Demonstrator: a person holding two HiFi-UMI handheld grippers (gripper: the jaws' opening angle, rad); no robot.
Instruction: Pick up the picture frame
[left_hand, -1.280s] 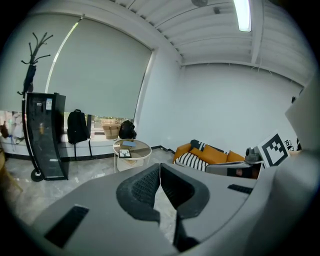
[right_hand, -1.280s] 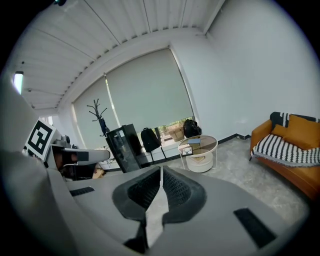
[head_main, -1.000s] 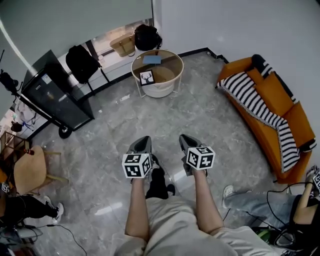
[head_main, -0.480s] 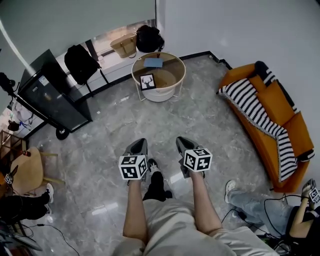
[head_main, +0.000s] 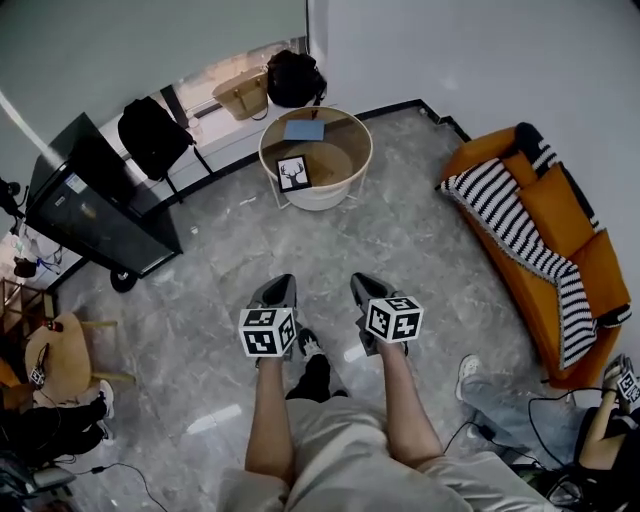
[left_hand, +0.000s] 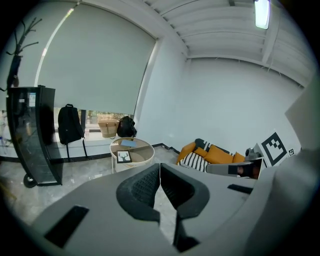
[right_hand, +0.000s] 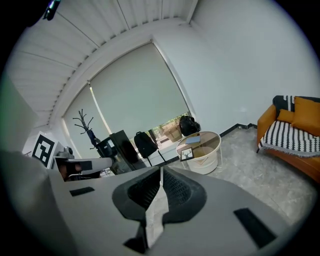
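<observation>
The picture frame (head_main: 292, 173), black-edged with a deer print, lies on the round glass-topped table (head_main: 350, 133) far ahead; it also shows small in the left gripper view as picture frame (left_hand: 123, 157) and in the right gripper view as picture frame (right_hand: 187, 153). My left gripper (head_main: 277, 291) and right gripper (head_main: 366, 286) are held side by side over the grey floor, well short of the table. Both are shut, jaws together at the tips, with nothing between them, as seen at left gripper (left_hand: 159, 170) and right gripper (right_hand: 161, 175).
A blue book (head_main: 304, 129) lies on the same table. An orange sofa (head_main: 570, 220) with a striped blanket stands at right. A black cabinet (head_main: 95, 208), a backpack (head_main: 150, 135) and bags by the window are at left. A seated person's legs (head_main: 500, 400) and cables are lower right.
The whole view has shifted as I walk forward: the table and frame sit a little nearer, the cabinet and wooden chair slid left and down. Both grippers keep their pose and stay shut.
</observation>
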